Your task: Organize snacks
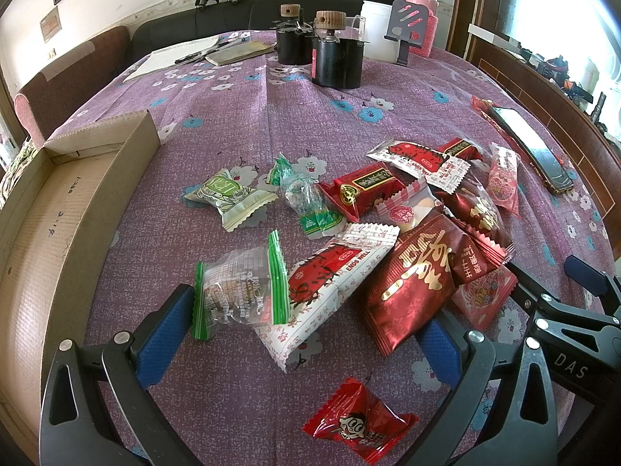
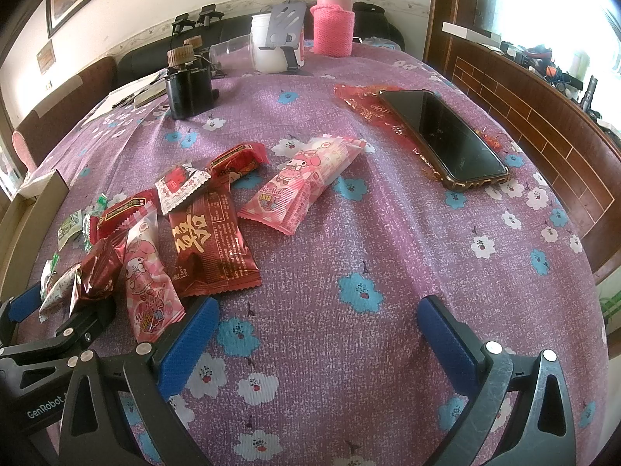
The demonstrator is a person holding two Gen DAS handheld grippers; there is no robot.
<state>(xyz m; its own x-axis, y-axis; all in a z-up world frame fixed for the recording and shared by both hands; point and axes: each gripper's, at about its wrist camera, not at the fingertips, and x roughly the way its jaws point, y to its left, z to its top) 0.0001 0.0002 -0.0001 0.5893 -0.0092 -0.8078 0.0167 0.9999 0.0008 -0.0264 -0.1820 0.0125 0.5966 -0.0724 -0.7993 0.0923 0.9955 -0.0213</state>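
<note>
- The left gripper [image 1: 306,334] hangs low over the purple flowered tablecloth [image 1: 295,89] with its blue pads wide apart and nothing between them that they grip. The clear green-edged packet [image 1: 240,291] and the long white-and-red packet [image 1: 330,279] lie in the gap at the lower middle of the left wrist view, which reads as lining up a pick.
- The right gripper [image 2: 316,334] is spread just as wide and empty, above bare cloth at the bottom of its own view; its left pad sits just beside a pink cartoon packet [image 2: 149,287].
- The snacks are loose in a jumbled heap, some overlapping: a dark red gold-lettered packet [image 1: 411,283], a pale green sweet [image 1: 229,198], and a small red candy [image 1: 357,427] lying apart at the bottom of the left view.
- A second pink cartoon packet [image 2: 306,182] lies alone at the centre of the right view.
- The open cardboard box [image 1: 66,209] along the left edge of the left view shows no packets inside; it is probably where the snacks are meant to go, so the sorting looks barely begun.
- A phone [image 2: 446,136] rests on a red wrapper at the upper right of the right view, well apart from the heap, likely not part of the job.
</note>
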